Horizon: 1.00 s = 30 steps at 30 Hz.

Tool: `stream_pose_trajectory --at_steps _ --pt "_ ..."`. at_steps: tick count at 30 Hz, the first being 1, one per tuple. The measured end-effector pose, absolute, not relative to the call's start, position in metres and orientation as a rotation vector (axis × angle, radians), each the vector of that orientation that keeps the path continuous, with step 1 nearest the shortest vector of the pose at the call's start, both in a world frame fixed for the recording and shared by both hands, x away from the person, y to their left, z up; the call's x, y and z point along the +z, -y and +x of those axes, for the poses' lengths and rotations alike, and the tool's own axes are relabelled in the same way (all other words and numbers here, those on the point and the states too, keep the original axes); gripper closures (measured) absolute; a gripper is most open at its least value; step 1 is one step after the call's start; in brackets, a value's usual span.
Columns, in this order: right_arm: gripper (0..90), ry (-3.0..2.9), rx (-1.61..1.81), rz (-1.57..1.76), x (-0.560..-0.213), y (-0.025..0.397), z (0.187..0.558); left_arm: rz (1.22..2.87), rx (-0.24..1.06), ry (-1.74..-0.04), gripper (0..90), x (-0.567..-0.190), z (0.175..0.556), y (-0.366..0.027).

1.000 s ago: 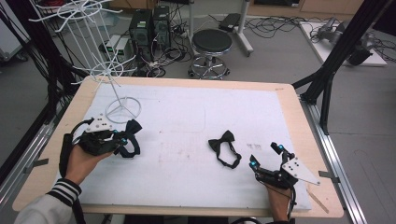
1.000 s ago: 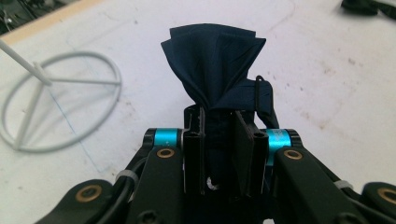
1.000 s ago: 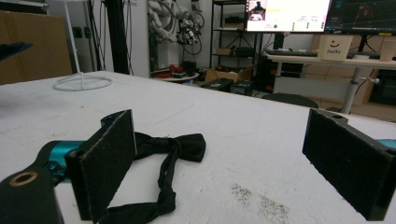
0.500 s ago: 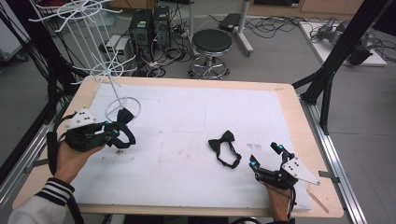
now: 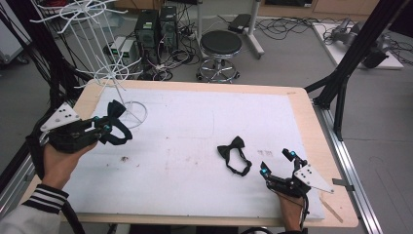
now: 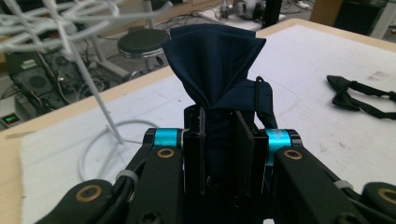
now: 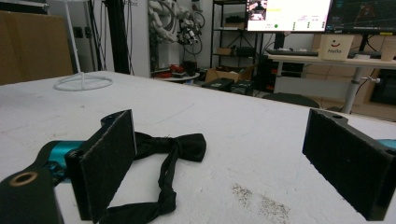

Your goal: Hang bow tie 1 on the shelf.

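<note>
My left gripper (image 5: 104,124) is shut on a dark navy bow tie (image 6: 215,60), lifted above the table's left side close to the ring base of the white wire rack (image 5: 130,113). The tie's strap loop (image 5: 118,136) hangs below the jaws. A second, black bow tie (image 5: 234,153) lies flat on the white mat right of centre, strap trailing toward me. My right gripper (image 5: 277,163) stands open at the front right, just right of that tie; the black bow tie (image 7: 168,149) lies just beyond its left pad.
The white wire rack (image 6: 70,42) rises tall at the table's back left with several curved arms. The wooden table edge (image 5: 336,161) runs close past my right gripper. A black stool (image 5: 220,46) and computer cases stand on the floor behind the table.
My left gripper has lifted the navy bow tie and swung left and up, closer to the wire rack's base. The right gripper and the black bow tie have stayed put.
</note>
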State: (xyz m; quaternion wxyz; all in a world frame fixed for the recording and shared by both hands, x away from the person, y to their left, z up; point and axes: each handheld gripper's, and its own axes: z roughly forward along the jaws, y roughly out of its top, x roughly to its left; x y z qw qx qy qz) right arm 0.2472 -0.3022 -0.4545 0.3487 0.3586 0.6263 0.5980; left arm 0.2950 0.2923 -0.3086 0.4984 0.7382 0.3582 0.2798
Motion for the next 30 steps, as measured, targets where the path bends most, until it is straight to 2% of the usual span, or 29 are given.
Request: stream_pose_trajectory --at_steps 15,30 --pt "9.0 -1.621 1.548 0.929 -0.455 0.302 0.247 1.724 0.774 -0.891 74.9 -0.273 0.302 -0.312" --pt "9.0 -1.622 1.548 0.931 -0.454 0.302 0.247 1.735 0.826 -0.956 74.9 -0.264 0.323 -0.321"
